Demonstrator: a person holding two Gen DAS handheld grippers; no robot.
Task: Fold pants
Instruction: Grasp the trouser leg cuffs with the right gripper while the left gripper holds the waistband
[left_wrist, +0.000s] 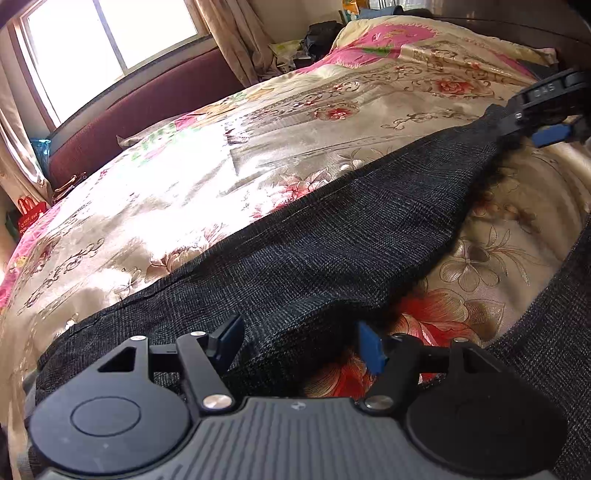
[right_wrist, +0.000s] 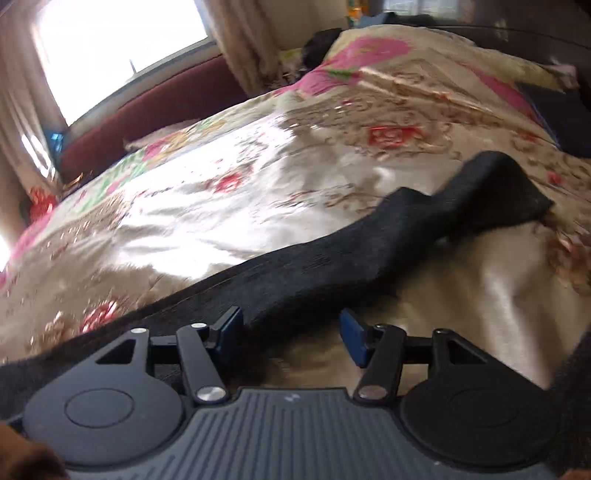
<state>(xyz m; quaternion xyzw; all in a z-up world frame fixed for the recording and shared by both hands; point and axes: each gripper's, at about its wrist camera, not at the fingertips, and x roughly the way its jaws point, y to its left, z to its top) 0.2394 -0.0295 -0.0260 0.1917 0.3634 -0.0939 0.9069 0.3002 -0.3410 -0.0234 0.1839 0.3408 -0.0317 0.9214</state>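
Sunlit floral bedspread (left_wrist: 155, 206) covers the bed. Left gripper (left_wrist: 301, 345) has its jaws apart over the edge of the dark pants (left_wrist: 332, 236), pads off the cloth. Right gripper (right_wrist: 291, 334), also apart, hangs by the same pants, which stretch across the bedspread.

Window (left_wrist: 110, 37) glare; right view blurred

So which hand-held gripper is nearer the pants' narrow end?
Right: the right hand-held gripper is close to that end of the pants; the left hand-held gripper is over the wide opposite end.
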